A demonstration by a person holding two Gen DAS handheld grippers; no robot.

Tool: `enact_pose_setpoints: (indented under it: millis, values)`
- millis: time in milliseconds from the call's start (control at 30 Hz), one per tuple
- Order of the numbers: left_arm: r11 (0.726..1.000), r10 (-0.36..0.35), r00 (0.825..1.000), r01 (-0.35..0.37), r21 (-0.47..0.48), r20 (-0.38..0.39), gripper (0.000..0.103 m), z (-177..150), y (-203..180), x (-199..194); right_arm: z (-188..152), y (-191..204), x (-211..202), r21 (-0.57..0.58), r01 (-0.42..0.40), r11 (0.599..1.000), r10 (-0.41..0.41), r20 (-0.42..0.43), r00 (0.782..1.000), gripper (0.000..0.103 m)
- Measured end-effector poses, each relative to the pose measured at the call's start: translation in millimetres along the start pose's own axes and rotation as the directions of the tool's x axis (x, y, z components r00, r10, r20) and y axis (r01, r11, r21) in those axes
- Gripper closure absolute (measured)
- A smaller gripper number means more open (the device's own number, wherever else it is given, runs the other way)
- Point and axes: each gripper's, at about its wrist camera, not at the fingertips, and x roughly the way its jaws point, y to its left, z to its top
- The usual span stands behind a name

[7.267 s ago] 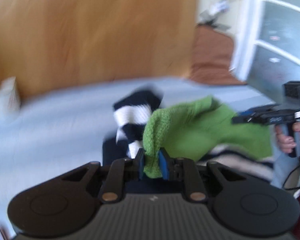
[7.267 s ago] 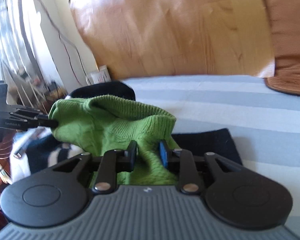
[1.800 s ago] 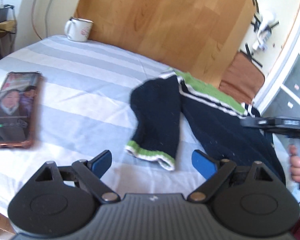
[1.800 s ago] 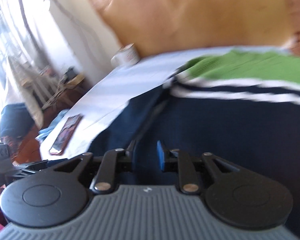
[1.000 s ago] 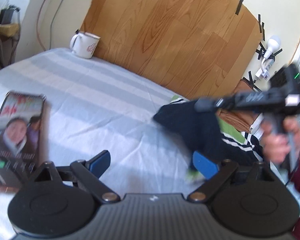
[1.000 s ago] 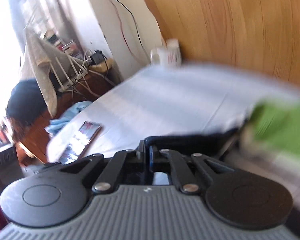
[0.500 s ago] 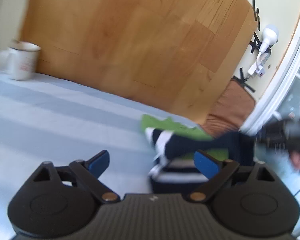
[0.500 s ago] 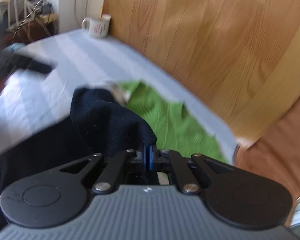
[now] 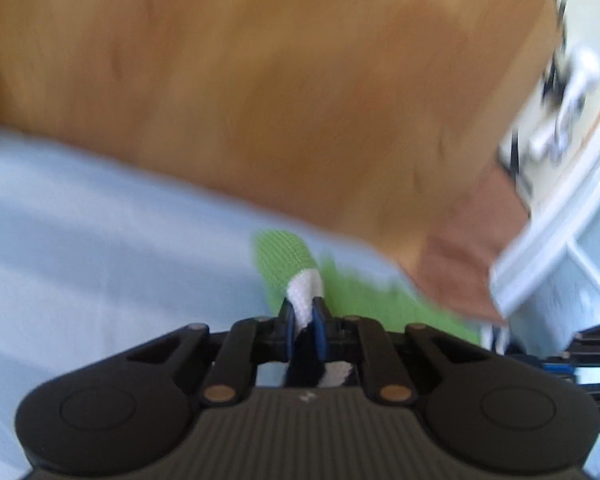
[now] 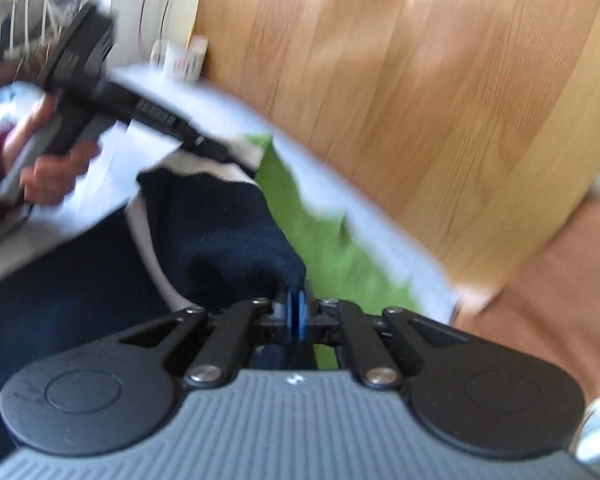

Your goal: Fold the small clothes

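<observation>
A small navy sweater point(image 10: 220, 232) with white stripes and a green top lies on the pale striped bed point(image 9: 100, 240). My left gripper point(image 9: 303, 312) is shut on the sweater's white-and-green edge point(image 9: 284, 264), near the headboard side. It also shows in the right wrist view point(image 10: 224, 156), pinching that edge. My right gripper point(image 10: 296, 304) is shut on a fold of the navy sleeve, with the green part point(image 10: 320, 240) just beyond it. Both views are blurred.
A wooden headboard point(image 9: 280, 100) stands right behind the bed's far edge. A white mug point(image 10: 180, 58) sits at the bed's far corner. A brown cushion point(image 9: 472, 248) and a white door frame point(image 9: 560, 216) are at the right.
My left gripper, open half a second ago, has moved in and shut on the sweater's striped edge. My right gripper stays shut on the navy sleeve and has carried it across the sweater.
</observation>
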Motion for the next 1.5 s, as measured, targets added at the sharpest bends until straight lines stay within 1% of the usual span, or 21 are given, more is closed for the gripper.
enact_pose_setpoints:
  millis: [100,133,167,200,233,300,367,467,567,700,733,767,800,967,1067,1200,1233,1267,1367,1433,1500]
  values:
    - [0.999,0.018,0.993,-0.014,-0.035,0.116,0.093,4,11,-12,19,-7,14,0.047,0.065,0.997,-0.069,0.081,0.994,0.095]
    - [0.998,0.06,0.99,-0.055,-0.039,0.127,0.093,2,13,-8,21,-10,32,0.084,0.067,0.994,-0.072,0.063,0.995,0.094]
    - [0.992,0.123,0.984,-0.119,-0.033,0.13,0.094,-1,14,0,20,-12,54,0.105,0.095,0.99,-0.098,0.028,0.995,0.086]
    - [0.979,0.203,0.973,-0.202,-0.025,0.11,0.094,-5,17,10,16,-13,76,0.115,0.144,0.983,-0.142,-0.023,0.99,0.075]
    - [0.965,0.264,0.963,-0.263,-0.017,0.059,0.094,-9,21,21,10,-16,96,0.127,0.179,0.976,-0.17,-0.082,0.982,0.073]
    - [0.954,0.297,0.953,-0.299,-0.033,-0.057,0.094,-14,34,36,-3,-30,111,0.232,0.165,0.959,-0.133,-0.146,0.98,0.073]
    - [0.958,0.263,0.962,-0.27,-0.098,-0.079,0.09,-14,45,33,-15,-50,99,0.377,0.104,0.92,-0.068,-0.107,0.992,0.072]
    - [0.964,0.22,0.973,-0.227,-0.136,-0.069,0.07,-14,50,22,-34,-71,77,0.502,0.057,0.863,-0.036,-0.05,0.998,0.059]
    - [0.972,0.159,0.985,-0.168,-0.162,-0.07,0.067,-13,46,18,-53,-77,69,0.572,0.019,0.82,-0.011,-0.017,1.0,0.057]
    - [0.98,0.123,0.99,-0.133,-0.146,-0.073,0.062,-15,36,17,-59,-66,82,0.533,0.03,0.846,-0.024,-0.018,1.0,0.054]
    - [0.983,0.127,0.989,-0.136,-0.126,-0.078,0.062,-15,33,18,-60,-63,85,0.519,0.037,0.854,-0.028,-0.025,0.999,0.055]
    - [0.985,0.132,0.988,-0.14,-0.105,-0.081,0.062,-16,31,19,-59,-60,88,0.518,0.043,0.855,-0.026,-0.04,0.999,0.079]
    - [0.986,0.138,0.987,-0.145,-0.086,-0.08,0.062,-17,28,19,-58,-60,89,0.529,0.046,0.847,-0.012,-0.067,0.998,0.094]
    - [0.985,0.142,0.989,-0.145,-0.099,-0.039,0.061,-12,29,5,-50,-86,42,0.584,0.003,0.811,0.051,-0.075,0.996,0.094]
    - [0.983,0.114,0.993,-0.114,-0.147,-0.013,0.059,-7,34,-3,-51,-103,24,0.582,0.071,0.81,0.008,-0.132,0.991,0.09]
    - [0.992,0.067,0.997,-0.07,-0.1,-0.033,0.046,-10,22,2,-70,-121,30,0.621,0.179,0.763,-0.018,-0.257,0.966,0.085]
    - [0.995,0.056,0.997,-0.059,-0.075,-0.05,0.044,-13,17,6,-76,-120,35,0.614,0.227,0.756,-0.041,-0.302,0.952,0.078]
    - [0.997,0.052,0.996,-0.055,-0.047,-0.07,0.044,-15,11,11,-81,-118,39,0.599,0.266,0.755,-0.069,-0.331,0.941,0.064]
    - [0.996,0.074,0.992,-0.07,0.046,-0.1,0.048,-23,-5,23,-85,-110,35,0.579,0.307,0.756,-0.17,-0.279,0.945,0.059]
    - [0.99,0.101,0.99,-0.091,0.103,-0.099,0.063,-27,-14,27,-80,-103,26,0.609,0.229,0.759,-0.159,-0.168,0.973,0.059]
    - [0.983,0.132,0.987,-0.119,0.138,-0.091,0.086,-29,-17,30,-70,-91,25,0.607,0.149,0.78,-0.125,-0.083,0.989,0.06]
